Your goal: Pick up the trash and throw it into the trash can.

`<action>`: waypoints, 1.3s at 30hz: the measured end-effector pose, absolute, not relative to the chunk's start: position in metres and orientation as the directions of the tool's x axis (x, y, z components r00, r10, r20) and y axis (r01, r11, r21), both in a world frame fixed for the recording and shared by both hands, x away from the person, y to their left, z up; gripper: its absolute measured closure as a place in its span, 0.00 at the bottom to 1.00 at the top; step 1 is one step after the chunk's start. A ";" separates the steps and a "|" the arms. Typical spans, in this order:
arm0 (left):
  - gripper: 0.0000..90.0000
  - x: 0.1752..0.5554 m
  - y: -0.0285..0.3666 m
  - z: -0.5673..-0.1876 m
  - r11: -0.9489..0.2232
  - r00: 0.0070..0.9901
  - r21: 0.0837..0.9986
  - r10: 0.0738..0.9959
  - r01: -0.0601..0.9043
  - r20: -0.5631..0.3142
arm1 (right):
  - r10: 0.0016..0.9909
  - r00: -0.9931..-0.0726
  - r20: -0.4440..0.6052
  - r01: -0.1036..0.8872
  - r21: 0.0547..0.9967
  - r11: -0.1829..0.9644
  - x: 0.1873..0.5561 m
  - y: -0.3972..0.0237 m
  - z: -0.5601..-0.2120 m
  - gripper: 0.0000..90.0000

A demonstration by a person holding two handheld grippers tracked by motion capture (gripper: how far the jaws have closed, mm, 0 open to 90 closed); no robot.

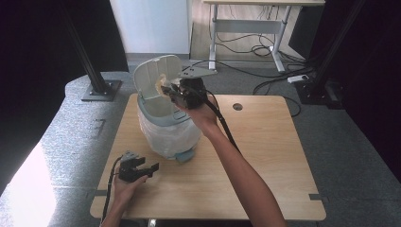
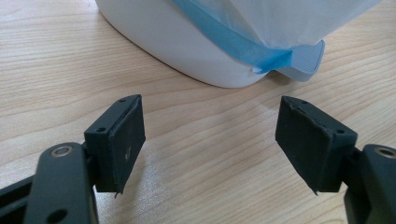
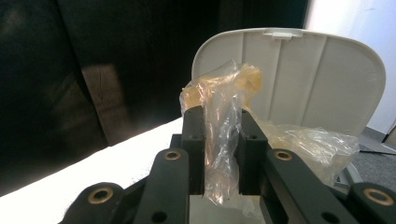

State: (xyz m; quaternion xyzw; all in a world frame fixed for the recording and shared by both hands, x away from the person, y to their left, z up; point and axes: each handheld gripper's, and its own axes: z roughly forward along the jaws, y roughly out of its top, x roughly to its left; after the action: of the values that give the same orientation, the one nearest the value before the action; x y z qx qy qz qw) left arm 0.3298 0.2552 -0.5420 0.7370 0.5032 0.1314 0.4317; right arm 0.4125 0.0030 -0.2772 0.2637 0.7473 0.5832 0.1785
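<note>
Your right gripper (image 3: 222, 154) pinches the crumpled plastic wrapper (image 3: 224, 121) over the open bin (image 1: 163, 120) for dropping; your left gripper (image 2: 210, 140), jaws apart, idles on the counter (image 1: 255, 156).

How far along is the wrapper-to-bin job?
Done: bin lid stands open, liner fitted. In hand: right tool shut on a crumpled clear wrapper at the bin opening. Left: release it inside. Left tool rests open on the table.

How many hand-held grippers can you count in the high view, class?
2. The left hand-held gripper rests open on the table's near left; the right hand-held gripper is over the open bin, shut on crumpled plastic wrap.
</note>
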 end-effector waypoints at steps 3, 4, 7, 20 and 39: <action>0.27 0.330 0.256 -0.542 -0.118 0.457 0.769 0.856 0.629 -0.242 | 0.604 -0.797 0.032 0.182 0.965 0.189 0.413 0.004 -0.277 0.85; 0.27 0.330 0.256 -0.542 -0.119 0.457 0.769 0.856 0.628 -0.241 | 0.604 -0.796 0.032 0.182 0.965 0.189 0.412 0.004 -0.278 0.85; 0.27 0.330 0.257 -0.542 -0.119 0.458 0.769 0.856 0.628 -0.241 | 0.607 -0.794 0.037 0.188 0.964 0.188 0.412 0.004 -0.279 0.85; 0.27 0.330 0.256 -0.542 -0.121 0.458 0.769 0.856 0.628 -0.239 | 0.660 -0.751 -0.015 0.163 0.965 0.208 0.409 0.005 -0.280 0.38; 0.27 0.329 0.256 -0.540 -0.121 0.459 0.780 0.858 0.614 -0.229 | 0.687 -0.725 0.050 0.199 0.970 0.140 0.390 -0.065 -0.297 0.37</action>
State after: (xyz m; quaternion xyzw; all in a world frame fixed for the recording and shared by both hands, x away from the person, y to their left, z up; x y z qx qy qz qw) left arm 0.3287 0.2557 -0.5398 0.7353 0.5006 0.1403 0.4347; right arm 0.3900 -0.0653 -0.2972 0.3054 0.7251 0.5804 0.2101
